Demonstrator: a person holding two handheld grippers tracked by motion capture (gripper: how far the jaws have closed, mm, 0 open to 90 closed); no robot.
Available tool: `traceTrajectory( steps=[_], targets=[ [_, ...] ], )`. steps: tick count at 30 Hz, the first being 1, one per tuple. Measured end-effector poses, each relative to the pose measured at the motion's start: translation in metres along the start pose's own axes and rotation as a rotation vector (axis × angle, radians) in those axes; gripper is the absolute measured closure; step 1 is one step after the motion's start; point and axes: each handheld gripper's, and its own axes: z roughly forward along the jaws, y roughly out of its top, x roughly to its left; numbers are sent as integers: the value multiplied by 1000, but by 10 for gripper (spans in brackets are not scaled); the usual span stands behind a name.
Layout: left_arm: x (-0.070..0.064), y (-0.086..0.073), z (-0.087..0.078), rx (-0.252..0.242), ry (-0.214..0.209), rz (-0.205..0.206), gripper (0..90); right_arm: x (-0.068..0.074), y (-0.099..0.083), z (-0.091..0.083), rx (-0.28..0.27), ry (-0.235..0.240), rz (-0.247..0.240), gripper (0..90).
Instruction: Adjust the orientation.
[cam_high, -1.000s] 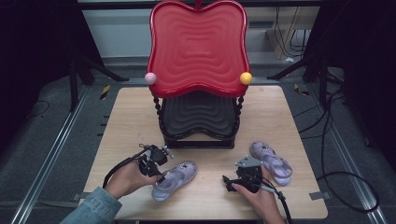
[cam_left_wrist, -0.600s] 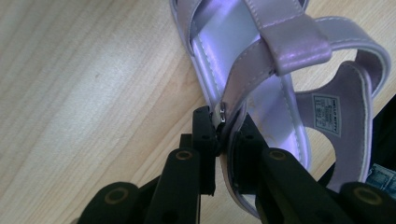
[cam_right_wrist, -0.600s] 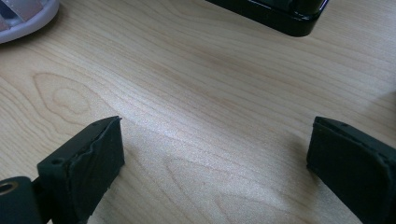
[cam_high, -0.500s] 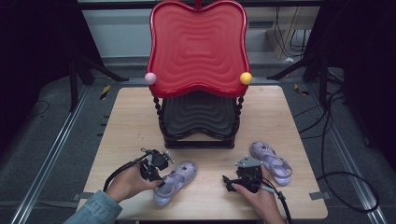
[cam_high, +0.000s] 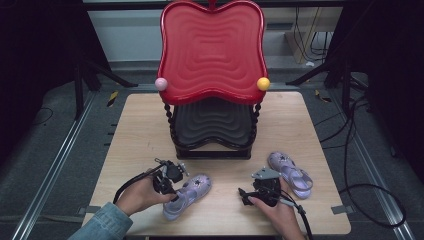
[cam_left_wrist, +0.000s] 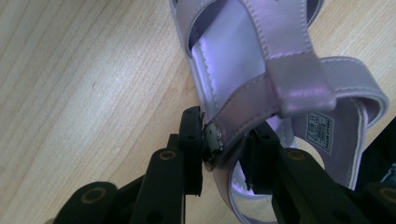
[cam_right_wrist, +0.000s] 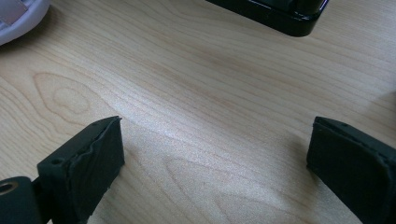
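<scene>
Two lilac sandals lie on the wooden table (cam_high: 135, 130). The left sandal (cam_high: 189, 194) sits at the front centre, and my left gripper (cam_high: 172, 189) is at its heel end. Up close, that gripper (cam_left_wrist: 224, 149) is shut on the side strap of this sandal (cam_left_wrist: 261, 60), one jaw outside by the buckle and one inside the shoe. The second sandal (cam_high: 291, 172) rests at the front right, untouched. My right gripper (cam_high: 254, 192) is just left of it, open. Its jaws (cam_right_wrist: 215, 154) stand wide apart over bare wood.
A two-tier stand occupies the middle of the table, with a red wavy tray (cam_high: 212, 50) on top and a black tray (cam_high: 212, 125) below. Its black base (cam_right_wrist: 275, 14) lies ahead of the right gripper. Dark floor and cables (cam_high: 360, 150) surround the table.
My left gripper has slid a little right and nearer to the left sandal's heel end. The right gripper and the other sandal have not moved.
</scene>
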Motion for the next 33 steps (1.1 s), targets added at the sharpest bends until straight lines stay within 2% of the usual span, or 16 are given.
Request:
traceTrajectory(
  steps=[2, 7, 12, 15, 19, 23, 28, 31, 32, 33],
  targets=[
    [0, 2, 2, 17, 7, 12, 710, 0, 0, 0, -2, 2, -2, 42],
    [1, 2, 3, 18, -3, 7, 766, 0, 0, 0, -2, 2, 0, 43],
    [2, -1, -1, -23, -44, -22, 803, 0, 0, 0, -3, 3, -2, 43],
    [1, -2, -6, -43, -44, -35, 811, 0, 0, 0, -2, 2, -2, 42],
    [-2, -3, -15, -75, -61, -34, 815, 0, 0, 0, 0, 2, 0, 42],
    [-6, 1, -35, -141, -80, -39, 816, 0, 0, 0, -2, 3, 1, 42],
    [-10, 12, -55, -205, -76, -37, 817, 0, 0, 0, 0, 3, -1, 42],
    [-10, 17, -63, -232, -72, -41, 817, 0, 0, 0, -2, 3, -1, 42],
    [-9, 22, -71, -261, -70, -54, 817, 0, 0, 0, -3, 2, -2, 42],
    [-8, 24, -74, -266, -65, -53, 817, 0, 0, 0, 0, 1, -2, 42]
  ],
)
